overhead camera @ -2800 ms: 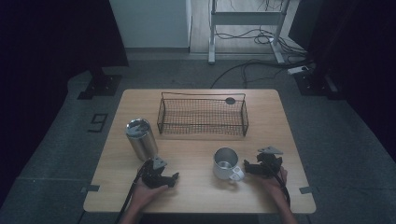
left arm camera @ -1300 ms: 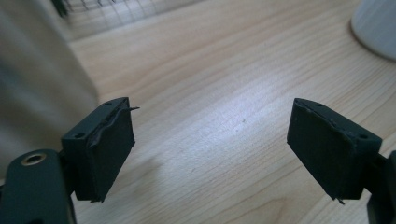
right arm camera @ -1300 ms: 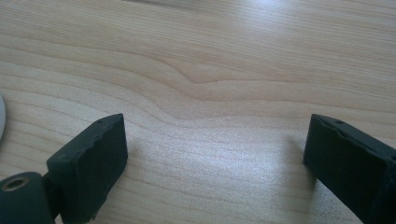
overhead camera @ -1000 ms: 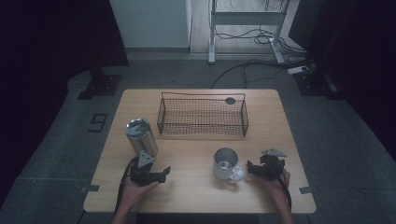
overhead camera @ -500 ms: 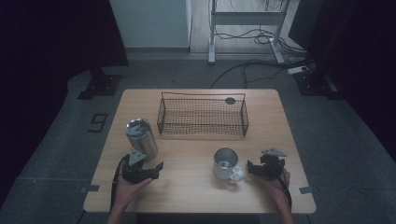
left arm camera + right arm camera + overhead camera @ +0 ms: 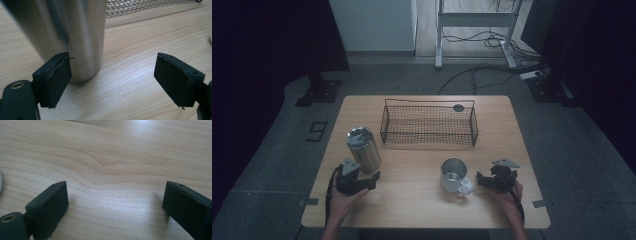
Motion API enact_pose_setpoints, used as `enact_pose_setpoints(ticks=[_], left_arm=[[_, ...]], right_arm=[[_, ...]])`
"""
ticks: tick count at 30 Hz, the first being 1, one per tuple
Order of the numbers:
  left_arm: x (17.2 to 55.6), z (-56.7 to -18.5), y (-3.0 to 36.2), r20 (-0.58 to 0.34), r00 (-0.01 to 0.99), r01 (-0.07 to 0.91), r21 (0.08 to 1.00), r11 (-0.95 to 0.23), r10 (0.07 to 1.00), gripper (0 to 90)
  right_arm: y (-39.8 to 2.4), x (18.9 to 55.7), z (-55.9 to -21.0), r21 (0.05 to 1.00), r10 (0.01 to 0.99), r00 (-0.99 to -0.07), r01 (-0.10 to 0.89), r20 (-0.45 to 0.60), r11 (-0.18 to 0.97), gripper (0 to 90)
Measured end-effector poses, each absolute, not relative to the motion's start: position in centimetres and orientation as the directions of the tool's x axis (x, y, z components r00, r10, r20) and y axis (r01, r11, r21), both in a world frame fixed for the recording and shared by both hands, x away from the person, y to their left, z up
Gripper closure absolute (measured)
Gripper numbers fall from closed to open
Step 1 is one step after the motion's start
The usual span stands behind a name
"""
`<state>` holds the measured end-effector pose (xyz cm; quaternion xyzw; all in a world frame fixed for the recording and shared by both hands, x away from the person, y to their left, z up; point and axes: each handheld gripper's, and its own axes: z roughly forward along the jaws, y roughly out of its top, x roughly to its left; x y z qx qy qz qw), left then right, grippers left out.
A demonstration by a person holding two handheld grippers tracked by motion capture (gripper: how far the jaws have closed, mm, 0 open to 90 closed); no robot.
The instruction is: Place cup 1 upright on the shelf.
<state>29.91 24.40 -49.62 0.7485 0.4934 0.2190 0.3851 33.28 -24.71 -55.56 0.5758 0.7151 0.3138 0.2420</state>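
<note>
A tall steel tumbler (image 6: 363, 149) stands upright at the table's left. In the left gripper view the tumbler (image 6: 72, 35) rises just beyond the left jaw. My left gripper (image 6: 371, 178) lies low on the wood just in front of it, open, with nothing between its pads (image 6: 53, 80). A short steel mug (image 6: 453, 175) with a handle stands right of centre. My right gripper (image 6: 482, 180) rests open beside the mug's handle, and its jaws frame bare wood. The left gripper (image 6: 112, 82) and the right gripper (image 6: 113, 205) both stand wide apart.
A black wire basket (image 6: 429, 123) stands at the back middle of the wooden table (image 6: 412, 205), with a small dark round thing (image 6: 458, 107) by its far right corner. A person's hands hold both grippers from the near edge. Cables lie on the floor behind.
My left gripper has slid left and a little forward, closer to the tumbler. The right gripper has stayed by the mug.
</note>
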Motion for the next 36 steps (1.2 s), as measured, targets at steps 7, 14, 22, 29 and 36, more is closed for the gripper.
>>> enact_pose_setpoints(ticks=[7,14,22,29,36], left_arm=[[29.9,-49.5,25.3,-0.041,0.397,0.559,0.803,-0.206,0.917,14.5],[30.2,-49.6,25.9,-0.041,0.381,0.562,0.804,-0.196,0.924,14.2],[30.7,-49.2,26.5,-0.056,0.366,0.564,0.807,-0.174,0.929,12.3],[31.5,-48.8,27.2,-0.067,0.349,0.562,0.813,-0.152,0.935,8.9],[32.2,-48.7,27.2,-0.067,0.357,0.563,0.811,-0.157,0.932,6.1]], right_arm=[[-24.7,33.3,-55.6,0.728,0.976,-0.219,0.672,0.015,0.139,6.2],[-24.7,33.3,-55.6,0.728,0.976,-0.217,0.672,0.014,0.139,6.3],[-24.7,33.3,-55.6,0.728,0.977,-0.213,0.672,0.016,0.135,6.6],[-24.8,33.2,-55.6,0.73,0.978,-0.21,0.671,0.015,0.133,7.4],[-24.8,33.2,-55.6,0.73,0.978,-0.209,0.67,0.014,0.133,7.6]])
